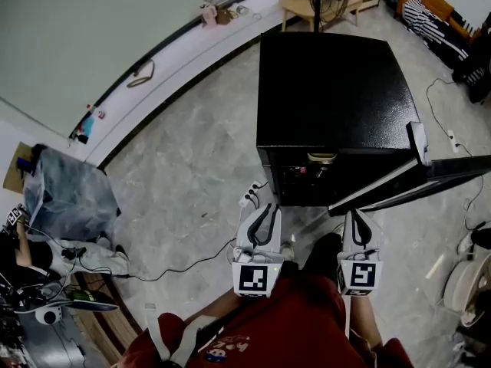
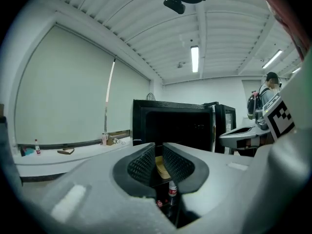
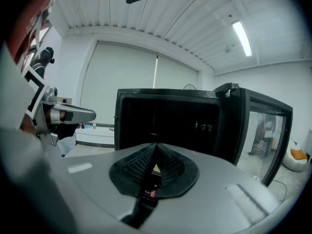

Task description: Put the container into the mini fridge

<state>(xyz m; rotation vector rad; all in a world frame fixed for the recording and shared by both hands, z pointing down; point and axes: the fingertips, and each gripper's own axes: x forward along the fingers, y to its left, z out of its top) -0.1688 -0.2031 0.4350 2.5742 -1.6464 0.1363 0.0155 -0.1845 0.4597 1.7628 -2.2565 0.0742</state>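
Observation:
The black mini fridge [image 1: 330,90] stands on the floor ahead of me, with its door [image 1: 414,179] swung open to the right. A tan container [image 1: 322,158] sits on a shelf just inside the opening. It also shows as a yellowish tub [image 2: 159,165] beyond the left jaws. My left gripper [image 1: 265,208] hovers in front of the fridge, apart from it. Its pads [image 2: 144,162] stand a narrow gap apart with nothing between them. My right gripper [image 1: 357,215] is beside it, facing the open fridge [image 3: 165,121]. Its tips meet [image 3: 155,145] and hold nothing.
A small bottle [image 2: 172,189] stands low in the fridge. A power strip and cable [image 1: 249,198] lie on the floor left of the fridge. A grey bag [image 1: 69,194] sits far left, and a wooden table [image 1: 318,6] stands behind the fridge. A person [image 2: 265,94] stands in the background.

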